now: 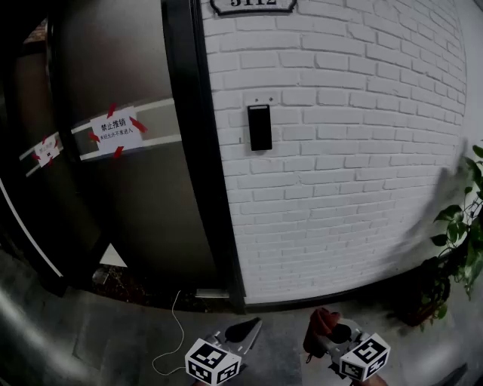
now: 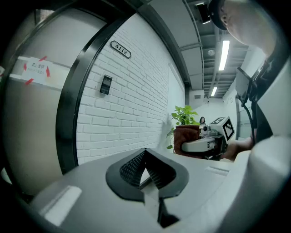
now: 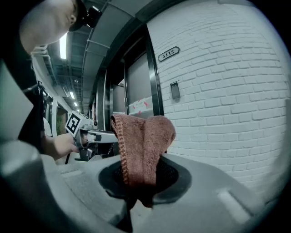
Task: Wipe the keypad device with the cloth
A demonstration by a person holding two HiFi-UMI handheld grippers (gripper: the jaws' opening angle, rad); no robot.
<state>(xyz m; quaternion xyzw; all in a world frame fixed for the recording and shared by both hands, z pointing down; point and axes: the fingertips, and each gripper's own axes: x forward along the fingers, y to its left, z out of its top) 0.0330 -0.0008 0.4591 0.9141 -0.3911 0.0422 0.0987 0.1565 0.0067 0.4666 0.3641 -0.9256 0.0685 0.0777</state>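
Note:
The keypad device (image 1: pixel 259 127) is a slim black panel mounted on the white brick wall (image 1: pixel 355 151), well above and beyond both grippers. It also appears as the small keypad device (image 2: pixel 105 84) in the left gripper view and the keypad device (image 3: pixel 175 90) in the right gripper view. My right gripper (image 1: pixel 326 326) is low at the bottom right, shut on a reddish-brown cloth (image 3: pixel 143 145) that stands up folded between its jaws. My left gripper (image 1: pixel 241 332) is beside it at the bottom centre, shut, with nothing in it (image 2: pixel 145 154).
A dark door (image 1: pixel 136 188) with a taped paper notice (image 1: pixel 117 130) stands left of a black frame (image 1: pixel 204 151). A white cable (image 1: pixel 172 332) lies on the grey floor. A potted plant (image 1: pixel 460 234) stands at the right. A number plate (image 1: pixel 253 4) is above the keypad.

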